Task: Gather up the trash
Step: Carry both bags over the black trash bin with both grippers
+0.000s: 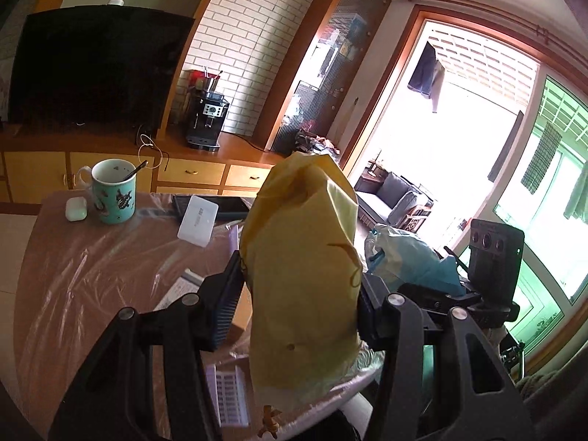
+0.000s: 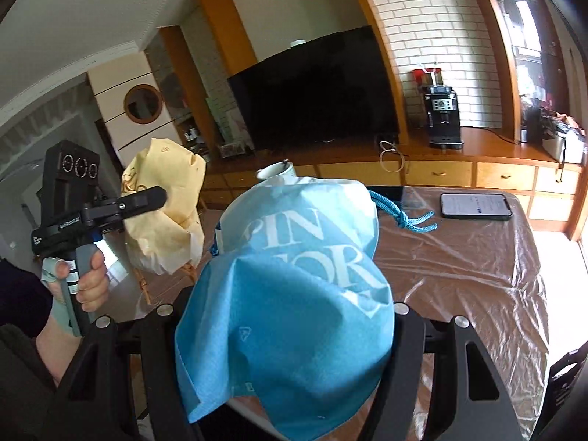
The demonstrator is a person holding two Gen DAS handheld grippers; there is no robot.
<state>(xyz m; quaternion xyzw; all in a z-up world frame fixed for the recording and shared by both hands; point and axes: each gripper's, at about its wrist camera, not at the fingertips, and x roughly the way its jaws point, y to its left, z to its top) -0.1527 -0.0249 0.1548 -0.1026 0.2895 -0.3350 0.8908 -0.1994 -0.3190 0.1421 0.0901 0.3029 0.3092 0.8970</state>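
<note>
Left tongs (image 1: 297, 297) clamp yellow bag (image 1: 305, 257); right tongs (image 2: 286, 316) clamp blue bag (image 2: 294, 294).

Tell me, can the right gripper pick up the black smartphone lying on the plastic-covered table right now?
Probably not yet. The right gripper is shut on a crumpled blue paper bag, so its jaws are full. The black smartphone lies uncovered on the plastic-covered table with nothing blocking it, once the bag is dropped.

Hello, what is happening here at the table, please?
A person is collecting trash with two handheld grippers. The left gripper is clamped on a crumpled yellow paper bag, and the right gripper on a blue bag with white lettering. Both bags are held above the plastic-covered table, where a mug and a phone remain.
</note>
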